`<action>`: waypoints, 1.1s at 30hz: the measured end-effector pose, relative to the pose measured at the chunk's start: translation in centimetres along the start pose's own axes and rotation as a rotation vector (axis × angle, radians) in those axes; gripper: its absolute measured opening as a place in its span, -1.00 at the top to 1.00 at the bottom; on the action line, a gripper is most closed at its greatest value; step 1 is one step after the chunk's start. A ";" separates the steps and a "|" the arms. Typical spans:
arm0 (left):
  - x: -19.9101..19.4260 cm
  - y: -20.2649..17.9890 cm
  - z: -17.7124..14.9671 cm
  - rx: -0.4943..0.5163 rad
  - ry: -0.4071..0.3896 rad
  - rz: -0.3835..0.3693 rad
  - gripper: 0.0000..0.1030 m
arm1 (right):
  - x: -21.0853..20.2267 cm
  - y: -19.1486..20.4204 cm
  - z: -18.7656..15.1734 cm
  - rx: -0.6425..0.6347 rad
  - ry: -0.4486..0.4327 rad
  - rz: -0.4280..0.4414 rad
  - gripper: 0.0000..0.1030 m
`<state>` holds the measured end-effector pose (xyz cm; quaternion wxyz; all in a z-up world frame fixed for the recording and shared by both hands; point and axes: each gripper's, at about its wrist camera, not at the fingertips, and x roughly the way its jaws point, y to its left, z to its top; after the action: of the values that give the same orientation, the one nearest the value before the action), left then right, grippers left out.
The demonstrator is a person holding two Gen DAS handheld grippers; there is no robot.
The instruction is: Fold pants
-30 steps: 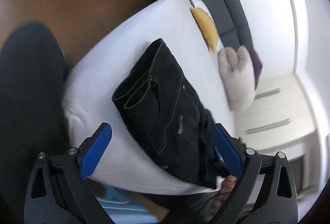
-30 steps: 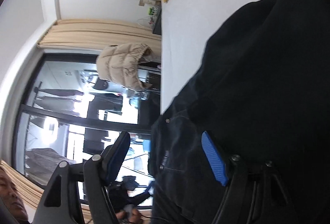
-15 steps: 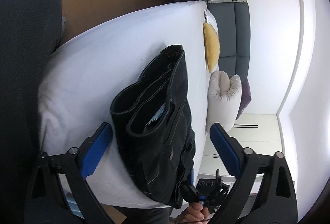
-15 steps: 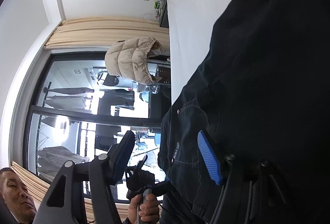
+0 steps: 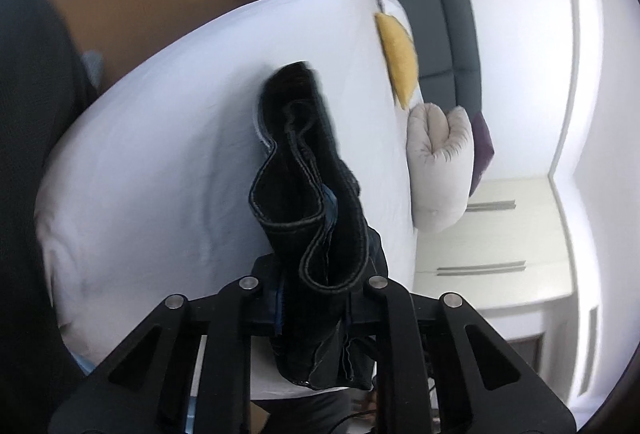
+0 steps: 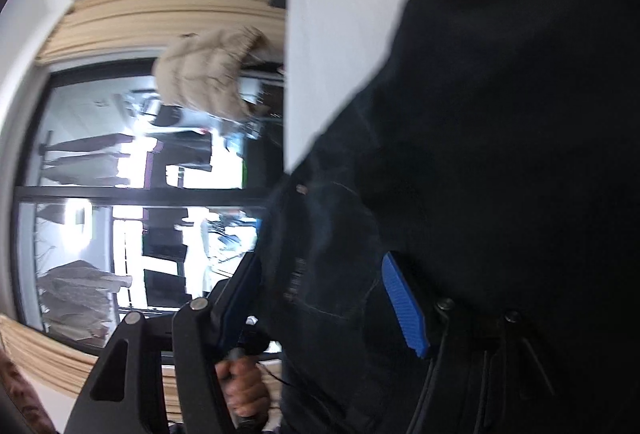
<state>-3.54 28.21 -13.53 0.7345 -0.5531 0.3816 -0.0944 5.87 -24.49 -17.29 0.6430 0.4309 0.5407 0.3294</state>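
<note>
Since the earlier frame, your left tongs [image 5: 316, 298] had closed on the hem ends of the pants [image 5: 308, 174], lifting them off the bed [image 5: 160, 138]. Your right tongs [image 6: 324, 298] stood open, the waistband cloth lying between the fingers ungripped. By appearance, the step in hand was carrying the leg ends over toward the waist; next called for laying hems flat and aligned. Pillow [image 5: 400, 62] lay well apart.

The left wrist fisheye looks along its black gripper fingers [image 5: 316, 298] over the white-sheeted bed [image 5: 168, 138], yellow pillow [image 5: 400, 58] at 1 o'clock. The right wrist fisheye sits close against black denim pants [image 6: 500, 154], which both views share.
</note>
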 end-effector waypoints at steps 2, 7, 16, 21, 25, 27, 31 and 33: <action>0.1 -2.2 -0.1 0.080 -0.005 0.010 0.69 | 0.3 -0.1 0.1 -0.005 0.007 -0.027 -0.19; 1.3 -8.9 -1.3 0.309 0.003 0.019 0.70 | 0.8 -0.1 0.0 -0.031 -0.002 -0.041 -0.20; 8.4 -18.6 -9.0 0.700 0.129 0.065 0.70 | -4.0 1.9 1.7 -0.040 -0.086 0.026 -0.65; 12.7 -21.0 -15.8 0.976 0.202 0.120 0.70 | -6.4 2.6 2.9 -0.066 -0.059 0.059 -0.83; 16.4 -21.4 -20.3 1.124 0.271 0.178 0.70 | -7.3 2.8 3.3 -0.092 -0.025 0.052 -0.83; 17.8 -21.6 -21.9 1.174 0.297 0.200 0.70 | -7.8 2.8 2.8 -0.109 -0.028 0.051 -0.85; 21.1 -22.1 -24.0 1.261 0.324 0.231 0.70 | -8.0 3.1 2.5 -0.143 -0.028 -0.036 -0.85; 21.8 -22.1 -25.3 1.306 0.342 0.234 0.70 | -7.8 3.0 2.2 -0.174 -0.022 -0.155 -0.78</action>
<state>0.96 -10.98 -6.40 0.8523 0.0710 0.4144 -0.3111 6.57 -30.64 -11.24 0.7073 0.3340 0.5347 0.3197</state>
